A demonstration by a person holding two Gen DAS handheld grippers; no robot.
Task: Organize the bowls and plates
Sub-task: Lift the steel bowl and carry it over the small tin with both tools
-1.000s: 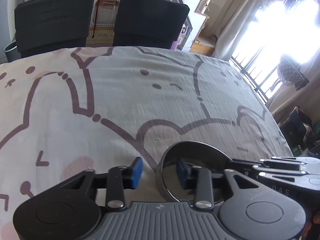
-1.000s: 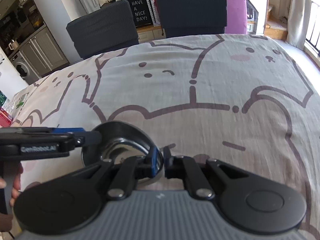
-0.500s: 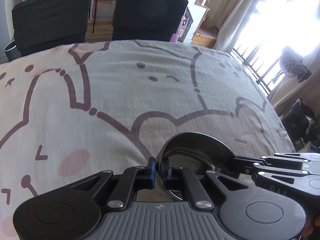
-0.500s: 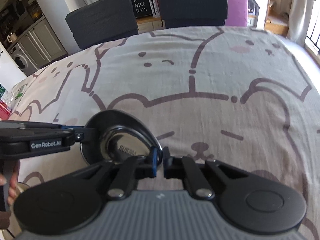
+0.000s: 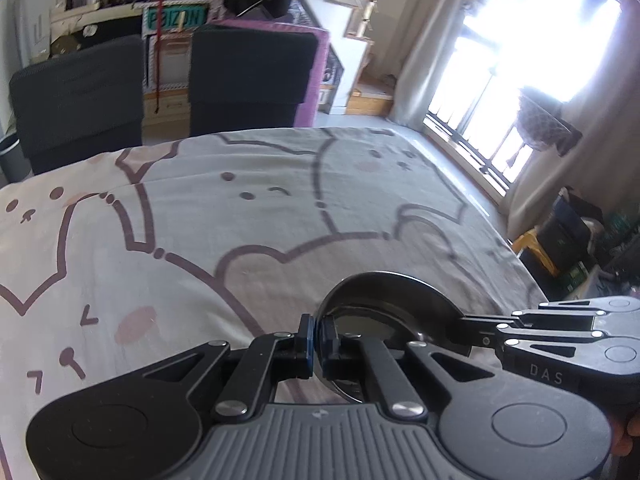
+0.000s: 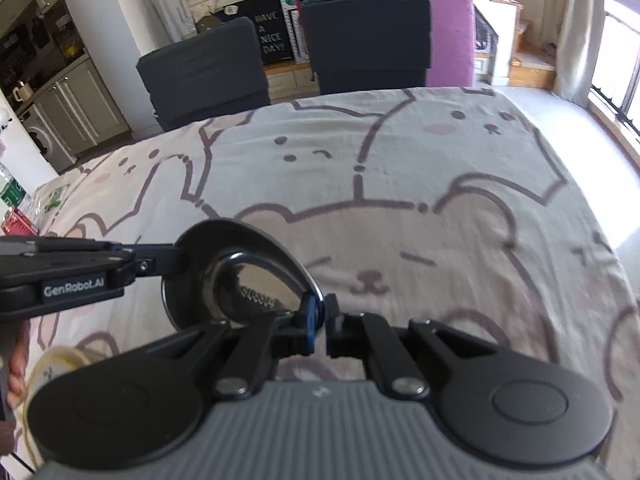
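Steel bowl [image 5: 384,300], shiny and shallow, hangs above the bear-print tablecloth [image 5: 200,240], pinched at two points on its rim. In the right wrist view the same bowl [image 6: 224,276] tilts so that its mirrored inside and stamped lettering face the camera. The left gripper [image 5: 319,334] has its blue-padded fingers [image 5: 306,334] drawn tight on the near-left rim; its jaws have just been closing, and the rim sits between the pads with no gap to be seen. In the other view this left gripper [image 6: 176,256] reaches in from the left edge and meets the bowl's far-left rim. The right gripper [image 6: 320,320] is likewise clamped down on the rim at the bowl's lower right, the thin metal edge caught between its blue pads. Seen from the left wrist, the right gripper [image 5: 464,326] comes in from the right side and grips the bowl's opposite edge.

A hand [image 6: 16,360] shows partly at the left border, under the left gripper's body. Just beside it, at the lower left corner, lies a pale yellowish rim [image 6: 52,360], too cut off to name. Beyond the cloth's far edge stand two dark chairs [image 6: 204,68], and behind them a purple sofa [image 6: 452,36]. A bright window [image 5: 540,60] glares at the right.
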